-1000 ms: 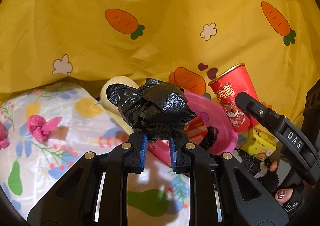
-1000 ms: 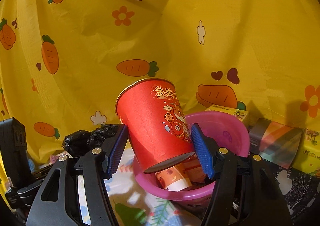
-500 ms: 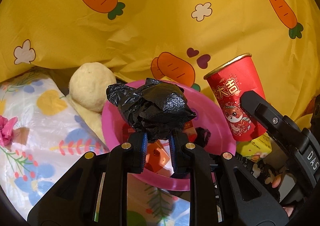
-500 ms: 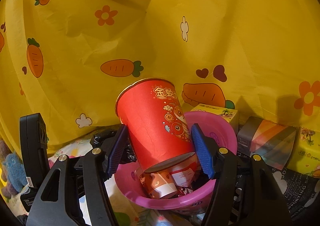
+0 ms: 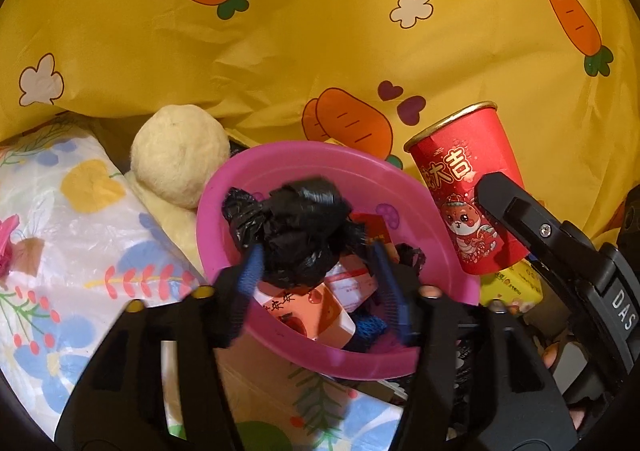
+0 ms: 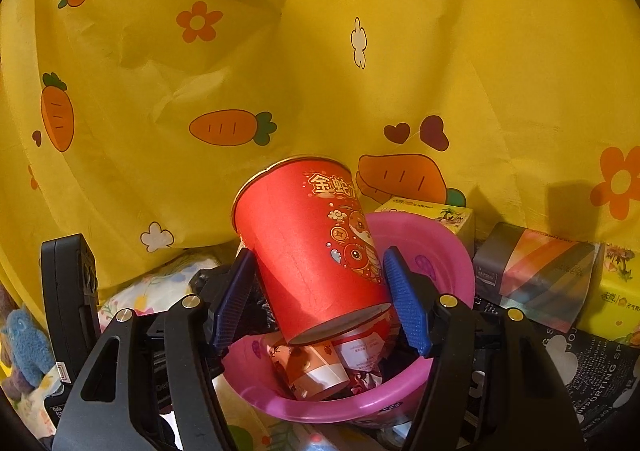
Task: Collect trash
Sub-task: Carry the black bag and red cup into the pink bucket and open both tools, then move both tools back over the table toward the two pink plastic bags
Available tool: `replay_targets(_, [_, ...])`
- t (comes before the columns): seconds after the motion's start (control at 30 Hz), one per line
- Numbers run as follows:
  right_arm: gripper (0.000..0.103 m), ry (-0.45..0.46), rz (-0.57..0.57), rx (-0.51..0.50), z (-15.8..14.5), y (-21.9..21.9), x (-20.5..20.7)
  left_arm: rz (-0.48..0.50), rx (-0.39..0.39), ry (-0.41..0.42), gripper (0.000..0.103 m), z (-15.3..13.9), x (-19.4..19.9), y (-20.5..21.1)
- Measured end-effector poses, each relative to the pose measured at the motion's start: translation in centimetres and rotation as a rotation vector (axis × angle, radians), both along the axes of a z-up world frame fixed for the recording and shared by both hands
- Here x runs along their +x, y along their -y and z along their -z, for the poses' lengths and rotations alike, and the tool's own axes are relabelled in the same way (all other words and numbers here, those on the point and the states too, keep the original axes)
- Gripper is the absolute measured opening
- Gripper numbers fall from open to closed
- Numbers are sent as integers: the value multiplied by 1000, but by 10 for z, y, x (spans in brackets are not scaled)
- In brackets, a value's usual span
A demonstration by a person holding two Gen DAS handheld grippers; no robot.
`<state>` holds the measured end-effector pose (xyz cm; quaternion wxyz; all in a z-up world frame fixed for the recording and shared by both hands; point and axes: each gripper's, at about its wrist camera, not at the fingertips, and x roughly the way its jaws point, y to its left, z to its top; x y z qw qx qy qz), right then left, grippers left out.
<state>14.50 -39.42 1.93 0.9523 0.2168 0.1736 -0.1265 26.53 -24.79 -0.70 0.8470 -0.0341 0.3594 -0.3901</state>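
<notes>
A crumpled black plastic bag point(image 5: 300, 235) sits over the pink basin point(image 5: 280, 155), on top of the cartons point(image 5: 304, 307) inside it. My left gripper point(image 5: 316, 255) hangs above the basin's near side with its jaws opening; the bag lies between the blurred fingers, and the right pad stands clear of it. A red paper cup point(image 6: 312, 243) with gold print is tilted above the basin point(image 6: 452, 251), with my right gripper point(image 6: 320, 279) shut on its lower half. The same cup point(image 5: 468, 191) shows at the right of the left wrist view.
A cream plush toy point(image 5: 180, 163) and a floral plastic sheet point(image 5: 80, 231) lie left of the basin. To its right stand a rainbow box point(image 6: 536, 271) and yellow boxes point(image 6: 428, 207). A yellow carrot-print cloth point(image 6: 320, 51) hangs close behind.
My left gripper carried the black bag forward and down over the pink basin, then its jaws spread and let go of the bag. The right gripper kept the red cup in place.
</notes>
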Motion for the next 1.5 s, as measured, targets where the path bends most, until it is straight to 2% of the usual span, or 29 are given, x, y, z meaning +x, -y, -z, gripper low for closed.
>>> replay_targets(0.03, [66, -1, 0, 5, 1, 1, 1, -18, -15, 7, 79, -1, -1, -5])
replay_targets(0.17, [66, -8, 13, -8, 4, 0, 2, -68, -49, -18, 89, -3, 6, -25])
replay_targets(0.27, [70, -10, 11, -10, 6, -1, 3, -125, -73, -27, 94, -4, 10, -40])
replay_targets(0.33, [70, -10, 16, -13, 6, -1, 1, -140, -73, -27, 94, -3, 9, -47])
replay_targets(0.77, [80, -7, 22, -139, 8, -38, -21, -283, -4, 119, 97, -20, -22, -97])
replay_targets(1.1, [82, -5, -42, -203, 9, -85, -31, -426, 51, 168, 97, -26, -50, -151])
replay_targets(1.5, [83, -16, -155, -236, 9, -144, -34, -528, 87, 175, 97, -24, -78, -206])
